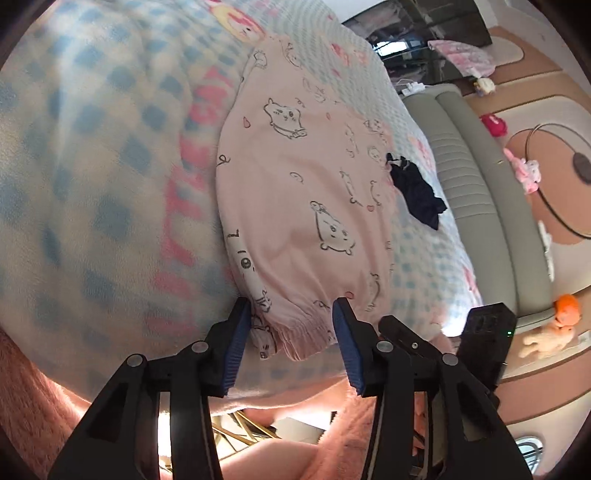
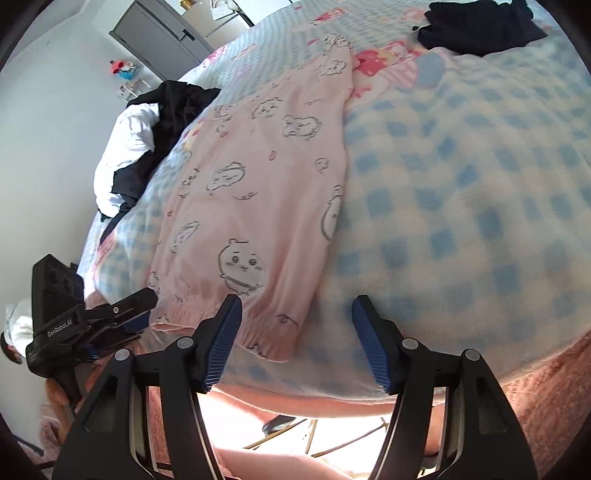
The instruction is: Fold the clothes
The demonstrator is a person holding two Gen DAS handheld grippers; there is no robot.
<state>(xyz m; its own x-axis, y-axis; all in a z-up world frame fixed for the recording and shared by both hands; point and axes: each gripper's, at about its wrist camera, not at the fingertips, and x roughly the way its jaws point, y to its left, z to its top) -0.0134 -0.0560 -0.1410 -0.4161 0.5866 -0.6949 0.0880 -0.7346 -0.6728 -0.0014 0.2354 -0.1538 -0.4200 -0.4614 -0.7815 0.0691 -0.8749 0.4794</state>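
A pink pyjama garment point(image 1: 295, 177) printed with cartoon animals lies flat and lengthwise on the blue-checked blanket point(image 1: 92, 166). Its gathered elastic edge point(image 1: 295, 332) is at the near end. My left gripper point(image 1: 291, 317) is open, and that elastic edge sits between its blue pads without being pinched. In the right wrist view the same garment point(image 2: 258, 166) stretches away, and its near corner point(image 2: 273, 343) lies just inside my open right gripper point(image 2: 297, 314). The left gripper's body point(image 2: 74, 321) shows at the left, at the hem's other end.
A small dark garment point(image 1: 417, 195) lies beyond the pink one, also visible as dark cloth point(image 2: 480, 26). A black and white clothes pile point(image 2: 147, 129) sits at the bed's left edge. A grey padded bed frame point(image 1: 472, 177), plush toys point(image 1: 561, 325) and a grey cabinet point(image 2: 159, 33) surround the bed.
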